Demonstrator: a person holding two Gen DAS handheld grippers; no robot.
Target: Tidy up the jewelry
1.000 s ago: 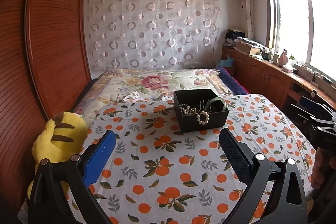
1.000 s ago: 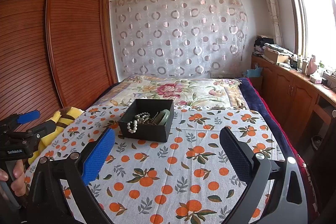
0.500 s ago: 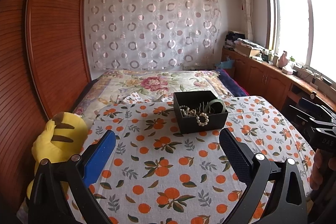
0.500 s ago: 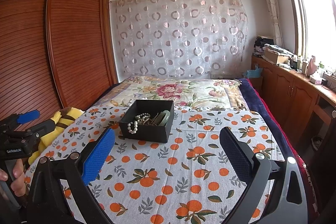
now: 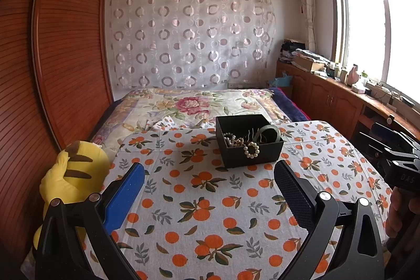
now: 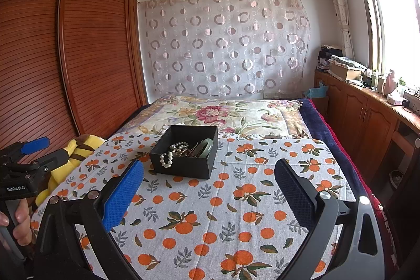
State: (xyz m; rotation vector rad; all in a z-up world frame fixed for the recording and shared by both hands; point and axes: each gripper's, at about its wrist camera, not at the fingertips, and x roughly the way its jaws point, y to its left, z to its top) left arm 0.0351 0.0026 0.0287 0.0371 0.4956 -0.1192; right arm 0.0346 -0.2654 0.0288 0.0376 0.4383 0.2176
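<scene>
Both tongs spread wide, holding nothing: left gripper point(image 5: 209, 190) and right gripper point(image 6: 208, 185) each fill the bottom of their own view, over the white cloth with orange-fruit print point(image 5: 210, 206).

The open black square cardboard box point(image 5: 249, 152) sits mid-frame, well apart from both, above and beyond the fingertips. A white pearl bracelet point(image 5: 251, 149) hangs over its near wall; more pearl strands and a green jade-like bangle point(image 5: 267, 133) lie inside. No jewelry visible loose on the cloth.

We can't settle the step: this fits jewelry waiting to be taken out and sorted, or a box already filled. Only the draped bracelet looks unfinished to us.
</scene>
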